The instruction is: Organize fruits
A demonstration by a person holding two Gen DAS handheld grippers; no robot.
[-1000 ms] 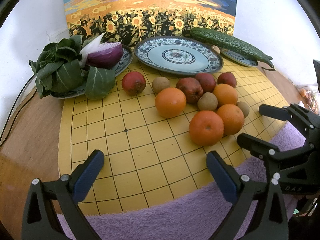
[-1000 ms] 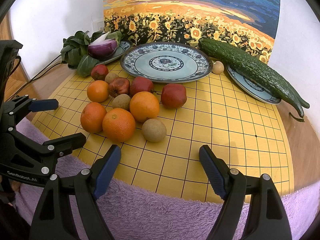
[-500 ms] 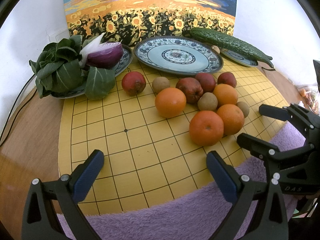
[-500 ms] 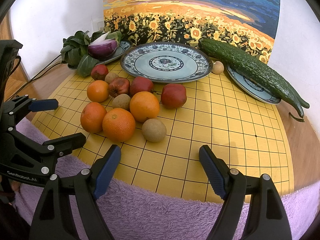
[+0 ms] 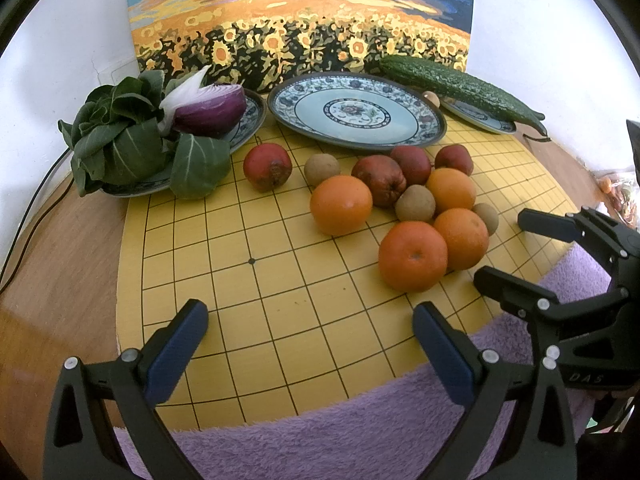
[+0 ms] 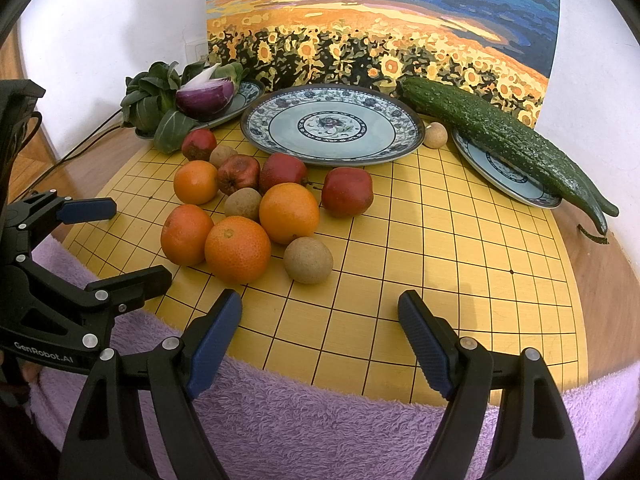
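Several oranges point(image 5: 413, 255) point(image 6: 237, 249), red apples point(image 5: 267, 167) point(image 6: 347, 191) and brown kiwis point(image 5: 415, 203) point(image 6: 308, 260) lie in a loose cluster on the yellow grid board point(image 5: 280, 280) point(image 6: 440, 248). An empty blue patterned plate point(image 5: 356, 110) point(image 6: 332, 125) stands behind them. My left gripper point(image 5: 310, 350) is open and empty over the board's near edge, left of the fruit; it also shows in the right wrist view point(image 6: 124, 240). My right gripper point(image 6: 320, 336) is open and empty, just in front of the fruit; it also shows in the left wrist view point(image 5: 532, 252).
A plate with bok choy point(image 5: 120, 140) and half a red onion point(image 5: 208, 108) stands back left. A long cucumber point(image 6: 504, 144) lies across a plate back right, a small brown ball point(image 6: 435, 134) beside it. A sunflower painting point(image 6: 380, 20) leans on the wall. A purple towel point(image 6: 320, 420) covers the near edge.
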